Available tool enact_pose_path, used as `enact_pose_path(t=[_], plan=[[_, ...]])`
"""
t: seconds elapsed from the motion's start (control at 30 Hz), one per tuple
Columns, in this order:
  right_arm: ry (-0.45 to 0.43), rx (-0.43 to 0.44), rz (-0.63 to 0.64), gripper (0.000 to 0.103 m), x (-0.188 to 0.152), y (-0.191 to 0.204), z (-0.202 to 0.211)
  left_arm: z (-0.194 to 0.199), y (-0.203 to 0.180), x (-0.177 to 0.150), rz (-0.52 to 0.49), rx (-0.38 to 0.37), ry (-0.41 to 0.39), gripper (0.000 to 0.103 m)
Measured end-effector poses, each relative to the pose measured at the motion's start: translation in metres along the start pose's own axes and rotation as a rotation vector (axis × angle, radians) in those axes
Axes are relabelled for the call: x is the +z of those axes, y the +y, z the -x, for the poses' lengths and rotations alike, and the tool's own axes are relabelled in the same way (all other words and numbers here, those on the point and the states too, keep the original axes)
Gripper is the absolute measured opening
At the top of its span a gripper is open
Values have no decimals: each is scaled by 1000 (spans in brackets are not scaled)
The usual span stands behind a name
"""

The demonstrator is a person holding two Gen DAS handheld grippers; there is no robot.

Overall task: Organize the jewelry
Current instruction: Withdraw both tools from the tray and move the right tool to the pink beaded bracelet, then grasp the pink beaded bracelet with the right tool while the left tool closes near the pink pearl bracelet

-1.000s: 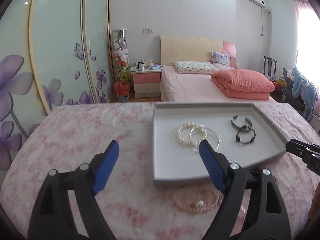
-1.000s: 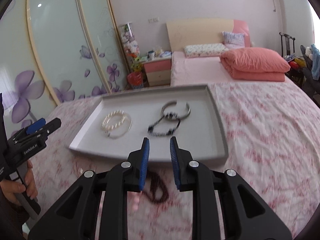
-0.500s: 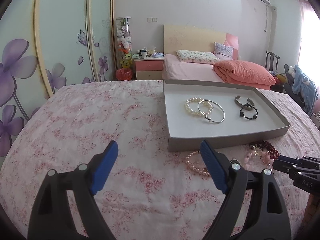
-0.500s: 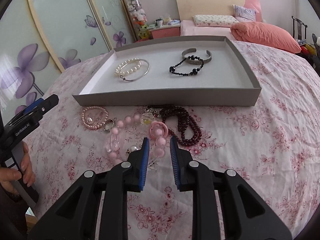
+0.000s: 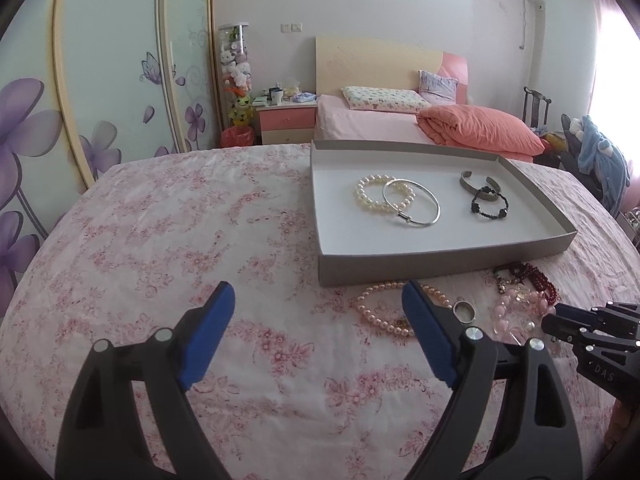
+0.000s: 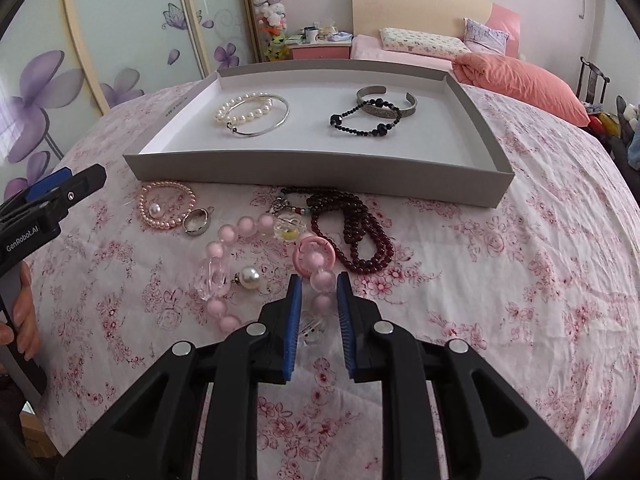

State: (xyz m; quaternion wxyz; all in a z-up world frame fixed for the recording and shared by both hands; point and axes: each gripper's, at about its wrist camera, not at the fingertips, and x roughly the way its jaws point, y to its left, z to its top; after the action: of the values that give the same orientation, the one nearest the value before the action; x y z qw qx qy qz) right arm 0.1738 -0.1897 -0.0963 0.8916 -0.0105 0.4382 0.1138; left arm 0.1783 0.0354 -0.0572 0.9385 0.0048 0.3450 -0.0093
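Observation:
A grey tray [image 6: 320,170] [image 5: 440,258] holds a white pearl bracelet [image 6: 240,111], a silver bangle [image 6: 276,124], a metal cuff [image 6: 386,98] and a black bead bracelet [image 6: 360,122]. In front of it on the cloth lie a pink pearl bracelet [image 6: 166,208] [image 5: 380,312], a silver ring [image 6: 196,222], a big pink bead bracelet [image 6: 248,264] and dark red beads [image 6: 356,232]. My right gripper [image 6: 319,284] is narrowly open, its blue pads either side of a pink bead. My left gripper [image 5: 318,300] is wide open and empty above the cloth.
The table has a pink floral cloth [image 5: 160,240]. A bed with an orange quilt [image 5: 480,130] stands behind, sliding wardrobe doors [image 5: 100,80] at the left. A hand holds the left gripper's handle [image 6: 16,312].
Both grippers have dropped lower and pulled back from the tray. The right gripper has come down over the pink bead bracelet with its pads around a bead.

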Motion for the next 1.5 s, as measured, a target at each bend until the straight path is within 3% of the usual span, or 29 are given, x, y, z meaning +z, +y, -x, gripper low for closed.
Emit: enact_pose_path(t=[0.13,0.6,0.87,1.1,1.33,1.5], plan=[[-14,-5,35,14,0,5,-2,-4,-7,0,-14,-16,22,84],[-26,4,28,14,2,5,-3,-19,-29,-9,-84,-33,95,83],[-25,15,21,15,1,3,-2,-49,-12,4,65,-95,190,44],[-24,19,18,15,1,2,-2,-53,-26,2,-13,-86,198,37],[-24,19,19,15,2,2,-2,-53,-45,0,-116,-52,193,12],[-26,23,14,14,2,1,-2,-51,-45,-1,-134,-42,187,8]])
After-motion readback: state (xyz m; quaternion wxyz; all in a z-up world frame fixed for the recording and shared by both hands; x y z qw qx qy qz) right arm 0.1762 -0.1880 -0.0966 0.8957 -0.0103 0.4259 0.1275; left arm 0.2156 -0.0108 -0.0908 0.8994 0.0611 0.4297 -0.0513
